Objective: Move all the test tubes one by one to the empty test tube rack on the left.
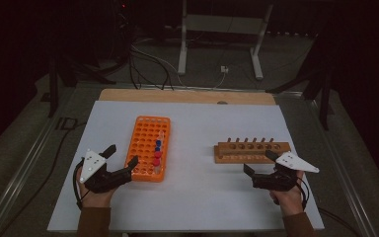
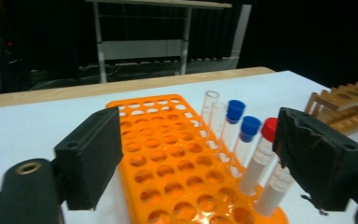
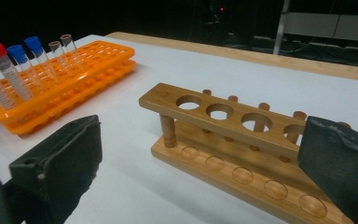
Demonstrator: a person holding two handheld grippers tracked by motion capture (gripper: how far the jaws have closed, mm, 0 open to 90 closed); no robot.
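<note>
An orange tube rack (image 1: pixel 143 138) (image 2: pixel 168 154) (image 3: pixel 88 60) lies left of centre on the white table. Along its right side stand several tubes: red-capped (image 1: pixel 156 161) (image 2: pixel 261 156) (image 3: pixel 4 70), blue-capped (image 1: pixel 158 144) (image 2: pixel 235 114) (image 3: pixel 25 60) and uncapped clear ones (image 2: pixel 209 105) (image 3: pixel 63 51). An empty wooden rack (image 1: pixel 251 150) (image 3: pixel 242 140) (image 2: pixel 345 100) sits on the right. My left gripper (image 1: pixel 123 155) (image 2: pixel 198 163) is open at the orange rack's near left corner. My right gripper (image 1: pixel 259 163) (image 3: pixel 200 168) is open just in front of the wooden rack. Nothing lies between either pair of jaws.
The white sheet (image 1: pixel 197 197) covers a wooden table top (image 1: pixel 177 95) whose far edge shows. Beyond it are cables (image 1: pixel 143 64) and a white metal stand (image 1: pixel 222 29) on the dark floor.
</note>
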